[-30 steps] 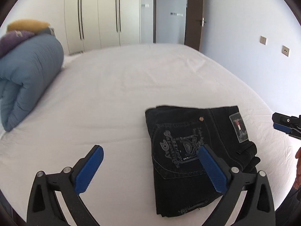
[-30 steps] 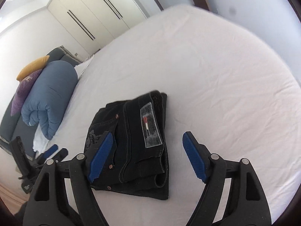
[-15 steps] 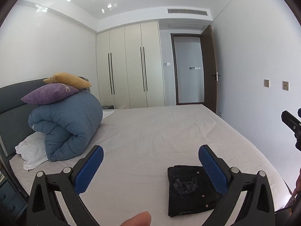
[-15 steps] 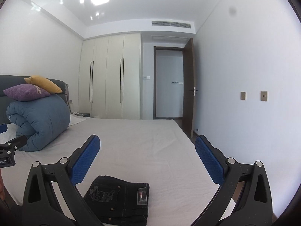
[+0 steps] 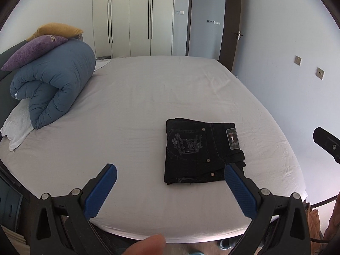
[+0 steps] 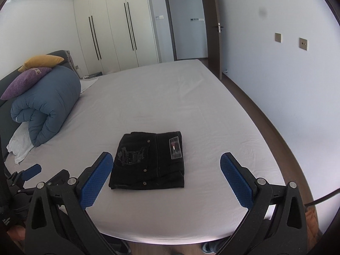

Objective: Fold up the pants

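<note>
At the far left we see a dark grey headboard, and against it a rolled blue duvet carrying a purple cushion and a mustard cushion on top. A white towel lies under the near end of the roll. The white bed sheet spreads across the middle of both views, lightly creased.

Our left gripper hangs over the near edge of the bed with its blue-padded jaws spread wide and nothing between them; a fingertip shows at the bottom of its view. Right of centre lie the black jeans, folded into a flat rectangle on the sheet, embroidered back pocket and a waistband label facing up, near the foot edge and well apart from the duvet.

Our right gripper is likewise released, jaws fully apart, held above the bed edge with the jeans lying beyond and between the pads, untouched.

Behind stand cream wardrobe doors, then an open brown door, and on the right wall two switch plates.
</note>
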